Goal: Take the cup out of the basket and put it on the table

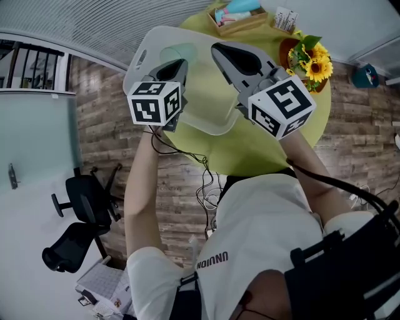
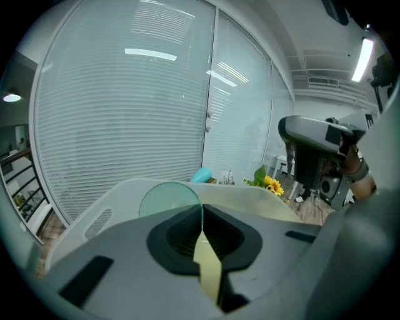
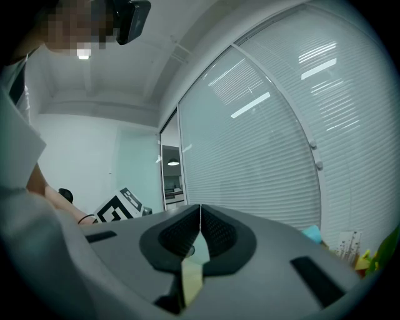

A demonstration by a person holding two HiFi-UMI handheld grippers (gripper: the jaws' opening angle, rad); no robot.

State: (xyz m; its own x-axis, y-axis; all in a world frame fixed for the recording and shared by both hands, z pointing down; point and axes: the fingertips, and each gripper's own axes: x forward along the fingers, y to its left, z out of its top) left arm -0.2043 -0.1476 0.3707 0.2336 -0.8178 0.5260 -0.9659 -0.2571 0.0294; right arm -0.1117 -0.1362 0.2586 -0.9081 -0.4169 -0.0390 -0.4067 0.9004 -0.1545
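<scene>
A translucent white basket (image 1: 206, 122) sits on the round yellow-green table (image 1: 262, 147). A pale green see-through cup (image 1: 177, 54) stands inside it near the far left. My left gripper (image 1: 182, 63) hovers over the basket's left side, shut and empty, its tips just short of the cup. In the left gripper view the cup (image 2: 167, 197) rises right behind the closed left gripper (image 2: 202, 209), inside the basket (image 2: 94, 212). My right gripper (image 1: 219, 49) hangs over the basket's right half, shut with nothing in it. In the right gripper view the right gripper (image 3: 200, 210) has its pads pressed together.
At the table's far edge stand a wooden tray (image 1: 239, 22) with small items, a white card holder (image 1: 285, 19) and a pot of sunflowers (image 1: 310, 59). A black office chair (image 1: 78, 219) stands on the wooden floor at the left. Cables trail down from the grippers.
</scene>
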